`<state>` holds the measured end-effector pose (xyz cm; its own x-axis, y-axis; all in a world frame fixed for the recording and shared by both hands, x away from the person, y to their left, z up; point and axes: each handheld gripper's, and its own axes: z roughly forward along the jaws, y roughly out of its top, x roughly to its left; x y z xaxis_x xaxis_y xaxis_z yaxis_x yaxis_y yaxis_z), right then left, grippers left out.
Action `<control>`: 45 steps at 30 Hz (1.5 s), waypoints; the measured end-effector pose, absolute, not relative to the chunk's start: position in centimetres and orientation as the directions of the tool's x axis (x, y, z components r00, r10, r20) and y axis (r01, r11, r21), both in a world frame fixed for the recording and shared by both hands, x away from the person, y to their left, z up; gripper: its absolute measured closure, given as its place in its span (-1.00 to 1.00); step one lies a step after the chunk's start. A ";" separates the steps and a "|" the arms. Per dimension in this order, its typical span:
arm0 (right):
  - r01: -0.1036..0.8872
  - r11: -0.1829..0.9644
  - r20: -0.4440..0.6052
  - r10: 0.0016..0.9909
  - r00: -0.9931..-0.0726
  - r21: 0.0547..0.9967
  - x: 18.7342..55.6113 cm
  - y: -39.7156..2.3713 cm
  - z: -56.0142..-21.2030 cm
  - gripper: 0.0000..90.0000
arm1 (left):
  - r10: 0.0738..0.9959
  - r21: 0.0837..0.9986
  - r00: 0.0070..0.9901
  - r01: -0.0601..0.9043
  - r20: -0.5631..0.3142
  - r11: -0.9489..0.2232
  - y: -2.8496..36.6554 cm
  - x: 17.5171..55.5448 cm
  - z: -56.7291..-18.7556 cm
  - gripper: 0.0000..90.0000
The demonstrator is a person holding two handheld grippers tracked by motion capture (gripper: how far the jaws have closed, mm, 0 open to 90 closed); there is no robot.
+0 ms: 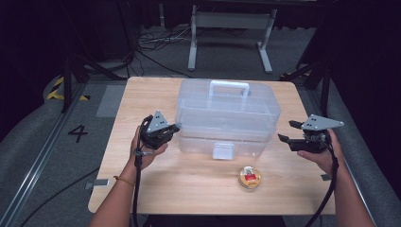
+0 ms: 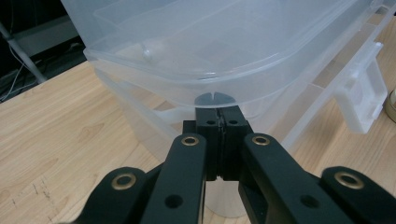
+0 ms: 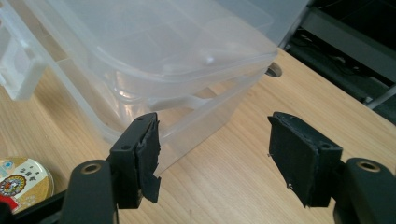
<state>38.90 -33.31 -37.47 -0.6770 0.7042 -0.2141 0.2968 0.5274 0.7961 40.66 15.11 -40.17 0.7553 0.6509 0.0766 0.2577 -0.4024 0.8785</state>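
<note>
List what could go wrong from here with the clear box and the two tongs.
1. The left tongs are shut at the edge of the clear box's lid, which sits slightly raised; if the pinch is thin, the lid may slip free.
2. The right tongs stand open beside the box, gripping nothing, so a pull from the left might slide it.
3. The small round tin lies close in front and could get knocked.

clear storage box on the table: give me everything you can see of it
The clear storage box is translucent plastic, rectangular with rounded corners, sitting upright on the far middle of the wooden table. It has a lid with a white carry handle on top and a front latch hanging down. The lid looks slightly raised at the left end, where the left tongs are shut at its rim tab. The right tongs are open beside the right end, not touching. A small round tin lies in front, apart from it.
</note>
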 end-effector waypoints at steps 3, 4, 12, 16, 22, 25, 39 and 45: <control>0.295 0.536 -0.226 0.704 -0.673 0.791 39.2 -32.5 -38.3 -0.24 | 0.651 0.879 0.756 0.260 0.072 -0.399 15.1 40.8 -40.2 0.99; 0.295 0.532 -0.225 0.707 -0.671 0.794 39.3 -32.4 -38.5 -0.24 | 0.652 0.878 0.754 0.260 0.075 -0.402 15.1 40.8 -40.2 0.99; 0.276 0.455 -0.204 0.757 -0.621 0.847 39.9 -32.2 -39.0 -0.22 | 0.653 0.874 0.753 0.261 0.080 -0.409 15.0 40.8 -40.2 0.99; 0.265 0.436 -0.202 0.768 -0.607 0.860 39.9 -32.3 -39.2 -0.21 | 0.656 0.875 0.750 0.258 0.086 -0.410 15.1 40.8 -40.2 0.97; 0.240 0.423 -0.212 0.775 -0.595 0.874 39.7 -32.3 -39.2 -0.16 | 0.658 0.876 0.748 0.256 0.088 -0.408 15.2 40.7 -40.1 0.88; 0.220 0.414 -0.218 0.778 -0.590 0.883 39.6 -32.3 -39.2 -0.13 | 0.653 0.874 0.753 0.259 0.085 -0.412 15.3 40.7 -40.2 0.82; 0.107 0.383 -0.272 0.800 -0.536 0.917 39.3 -31.6 -37.8 0.16 | 0.570 0.853 0.816 0.226 0.099 -0.471 15.3 39.5 -40.2 0.49; 0.070 0.370 -0.283 0.806 -0.519 0.926 39.5 -31.4 -37.5 0.32 | 0.554 0.849 0.826 0.220 0.099 -0.480 14.8 39.3 -40.2 0.41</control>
